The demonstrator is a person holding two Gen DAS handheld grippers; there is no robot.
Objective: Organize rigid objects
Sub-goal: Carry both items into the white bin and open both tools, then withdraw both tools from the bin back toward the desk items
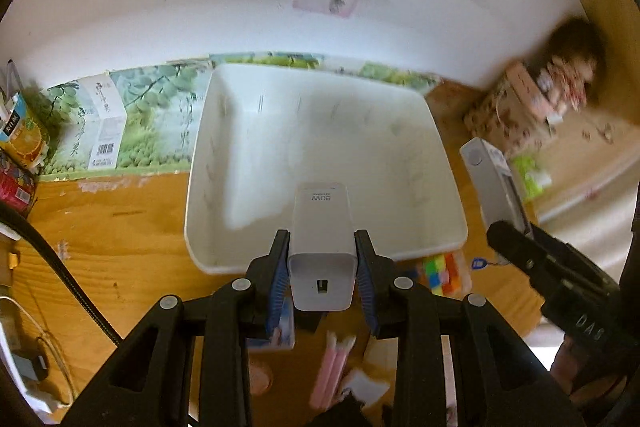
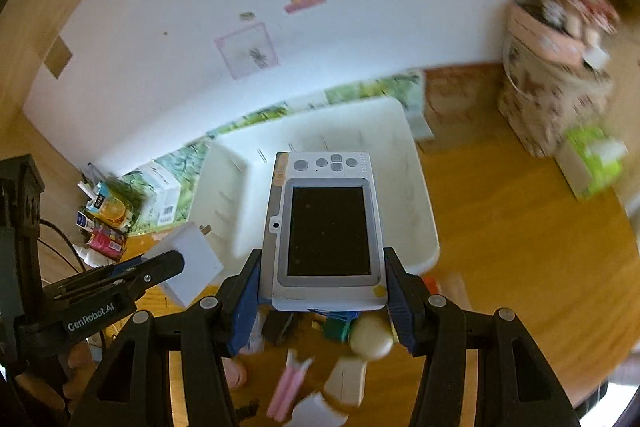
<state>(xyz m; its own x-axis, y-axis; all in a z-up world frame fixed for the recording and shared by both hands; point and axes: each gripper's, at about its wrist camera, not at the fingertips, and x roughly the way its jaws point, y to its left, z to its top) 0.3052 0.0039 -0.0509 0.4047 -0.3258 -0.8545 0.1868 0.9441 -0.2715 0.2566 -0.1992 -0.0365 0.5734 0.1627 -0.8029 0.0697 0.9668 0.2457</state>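
I have both tongs loaded and neither item is put away yet. My left gripper (image 1: 322,267) is clamped tight on the white charger block (image 1: 321,247), pads pressed against its two sides, the port end facing my camera and the printed end pointing toward twelve o'clock, over the near rim of the white bin (image 1: 256,155). My right gripper (image 2: 324,291) is closed about halfway on the handheld game console (image 2: 326,231), which fills the gap between the pads, screen up, button row at the twelve o'clock end. The bin looks empty in both views, so I judge the sorting has barely started: these two pieces have yet to go in, and more clutter waits on the wooden table (image 1: 120,227) below, including a colourful cube (image 1: 440,269), pink sticks (image 1: 330,371) and a white card. The left view gives me the whole bin floor and the right gripper coming in from three o'clock with the console seen edge-on. The right view instead shows the console's face, the charger's prongs (image 2: 206,229) at nine o'clock, a round cream object (image 2: 370,337) and a green block (image 2: 336,327) under the console, and a green tissue box (image 2: 592,163) at three o'clock beside the floral bag (image 2: 548,107).
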